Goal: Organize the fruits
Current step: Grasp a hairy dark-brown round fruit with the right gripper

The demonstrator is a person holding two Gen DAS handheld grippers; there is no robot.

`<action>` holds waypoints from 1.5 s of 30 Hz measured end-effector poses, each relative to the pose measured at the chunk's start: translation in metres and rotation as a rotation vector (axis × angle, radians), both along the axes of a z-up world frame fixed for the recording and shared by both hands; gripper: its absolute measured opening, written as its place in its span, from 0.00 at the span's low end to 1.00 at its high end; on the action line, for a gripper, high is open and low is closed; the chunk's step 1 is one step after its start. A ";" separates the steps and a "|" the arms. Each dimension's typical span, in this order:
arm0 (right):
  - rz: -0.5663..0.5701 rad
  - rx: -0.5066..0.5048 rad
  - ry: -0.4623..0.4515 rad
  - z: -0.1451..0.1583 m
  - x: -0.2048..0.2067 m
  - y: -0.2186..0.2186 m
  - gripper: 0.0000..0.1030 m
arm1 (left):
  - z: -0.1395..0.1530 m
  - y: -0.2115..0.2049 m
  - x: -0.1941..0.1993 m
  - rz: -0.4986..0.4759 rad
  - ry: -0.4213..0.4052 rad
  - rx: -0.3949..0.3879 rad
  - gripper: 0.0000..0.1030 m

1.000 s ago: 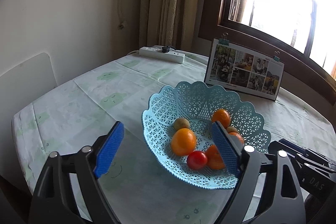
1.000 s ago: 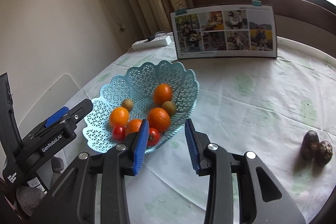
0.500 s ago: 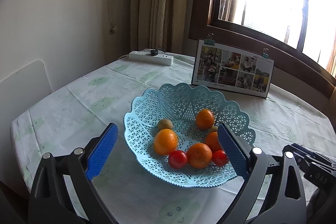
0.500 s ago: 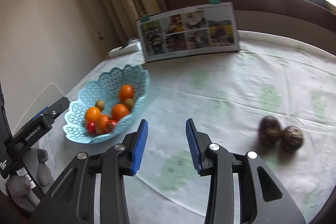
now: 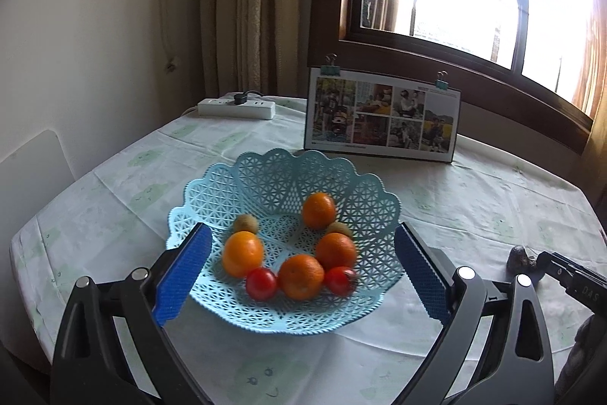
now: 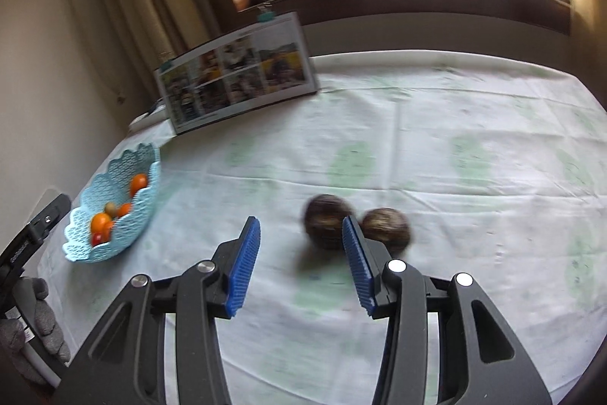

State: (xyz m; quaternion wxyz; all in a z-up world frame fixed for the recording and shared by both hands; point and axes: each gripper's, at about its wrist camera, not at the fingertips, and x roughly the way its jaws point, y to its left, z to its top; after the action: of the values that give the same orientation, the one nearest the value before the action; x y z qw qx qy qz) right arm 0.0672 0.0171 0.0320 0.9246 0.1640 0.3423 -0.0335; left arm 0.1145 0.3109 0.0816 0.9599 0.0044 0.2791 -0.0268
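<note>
A light blue lattice basket [image 5: 364,189] [image 6: 148,177] stands on the table and holds several oranges [image 5: 242,252], two tomatoes [image 5: 261,284] and two small kiwis [image 5: 246,223]. My left gripper [image 5: 299,270] hangs open in front of it, one blue pad on each side of the near rim, nothing held. Two dark brown round fruits [image 6: 325,226] [image 6: 387,227] lie side by side on the cloth. My right gripper [image 6: 301,262] is open just short of them; its right pad overlaps the gap between the two. One brown fruit [image 5: 521,257] shows at the left view's right edge.
A clipped photo board [image 5: 383,115] [image 6: 235,71] stands behind the basket, with a white power strip [image 5: 237,108] beyond. The pale green patterned tablecloth [image 6: 455,158] covers a rounded table under a window. A white chair back [image 5: 32,162] stands at the left.
My right gripper swung right, away from the basket, and now faces the two brown fruits; its jaws have widened. My left gripper shifted so the basket sits centred between its pads.
</note>
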 end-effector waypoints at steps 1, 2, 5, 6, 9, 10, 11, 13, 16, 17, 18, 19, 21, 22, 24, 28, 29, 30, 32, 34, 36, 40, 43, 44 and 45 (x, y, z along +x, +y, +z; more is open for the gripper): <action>-0.007 0.001 0.003 -0.001 -0.001 -0.003 0.45 | 0.000 -0.003 0.000 -0.007 0.000 0.002 0.95; -0.013 0.003 0.006 -0.002 -0.002 -0.006 0.45 | 0.000 -0.007 -0.001 -0.016 0.001 0.006 0.95; -0.019 -0.001 0.012 -0.004 -0.005 -0.011 0.45 | 0.000 -0.017 -0.003 -0.037 0.000 0.017 0.95; -0.020 -0.005 0.014 -0.005 -0.005 -0.013 0.45 | 0.001 -0.021 -0.003 -0.044 -0.001 0.021 0.95; -0.026 -0.019 0.027 -0.007 -0.007 -0.016 0.45 | 0.001 -0.027 -0.005 -0.058 -0.004 0.027 0.95; -0.030 -0.028 0.039 -0.009 -0.006 -0.018 0.45 | 0.001 -0.030 -0.006 -0.064 -0.003 0.029 0.95; -0.032 -0.034 0.046 -0.011 -0.006 -0.019 0.45 | 0.001 -0.031 -0.006 -0.067 -0.002 0.030 0.96; -0.032 -0.054 0.071 -0.015 -0.003 -0.021 0.45 | 0.001 -0.033 -0.006 -0.073 0.000 0.032 0.96; -0.021 -0.072 0.099 -0.020 0.004 -0.022 0.45 | -0.001 -0.037 -0.006 -0.084 0.004 0.034 0.96; -0.019 -0.075 0.105 -0.021 0.006 -0.022 0.45 | -0.001 -0.038 -0.007 -0.087 0.005 0.035 0.96; -0.018 -0.078 0.110 -0.023 0.008 -0.023 0.45 | -0.002 -0.039 -0.006 -0.089 0.006 0.036 0.96; -0.009 -0.077 0.119 -0.024 0.011 -0.023 0.46 | -0.002 -0.040 -0.007 -0.093 0.008 0.038 0.96; -0.009 -0.089 0.122 -0.025 0.015 -0.023 0.47 | -0.002 -0.043 -0.007 -0.099 0.008 0.043 0.96; -0.007 -0.093 0.123 -0.025 0.017 -0.024 0.47 | -0.002 -0.044 -0.008 -0.102 0.008 0.045 0.96; -0.004 -0.097 0.126 -0.027 0.021 -0.025 0.47 | -0.002 -0.046 -0.008 -0.107 0.008 0.050 0.96; -0.011 -0.078 0.137 -0.031 0.025 -0.031 0.46 | -0.002 -0.051 -0.008 -0.116 0.011 0.055 0.96; -0.013 -0.076 0.144 -0.033 0.026 -0.032 0.46 | -0.002 -0.052 -0.008 -0.118 0.011 0.056 0.96; -0.014 -0.073 0.146 -0.034 0.026 -0.033 0.46 | -0.002 -0.054 -0.007 -0.123 0.012 0.059 0.96; -0.013 -0.074 0.153 -0.035 0.028 -0.032 0.46 | -0.003 -0.058 -0.008 -0.131 0.012 0.065 0.96; -0.007 -0.075 0.152 -0.036 0.029 -0.032 0.44 | -0.003 -0.063 -0.008 -0.141 0.013 0.068 0.96; -0.002 -0.069 0.152 -0.036 0.028 -0.032 0.42 | -0.003 -0.069 -0.008 -0.155 0.013 0.073 0.96; 0.000 -0.055 0.146 -0.036 0.027 -0.034 0.42 | -0.003 -0.083 -0.010 -0.188 0.011 0.097 0.96; -0.007 -0.047 0.129 -0.033 0.023 -0.037 0.42 | -0.004 -0.091 -0.010 -0.205 0.014 0.108 0.96; -0.010 -0.042 0.119 -0.030 0.021 -0.038 0.42 | -0.004 -0.093 -0.010 -0.209 0.015 0.111 0.96; -0.013 -0.040 0.111 -0.028 0.019 -0.039 0.42 | -0.004 -0.095 -0.010 -0.214 0.016 0.114 0.96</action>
State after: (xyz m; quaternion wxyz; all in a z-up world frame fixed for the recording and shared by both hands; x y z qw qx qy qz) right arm 0.0865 -0.0219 0.0039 0.9070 0.1457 0.3912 -0.0554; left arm 0.1048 0.2161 0.0772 0.9475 0.0887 0.2856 -0.1132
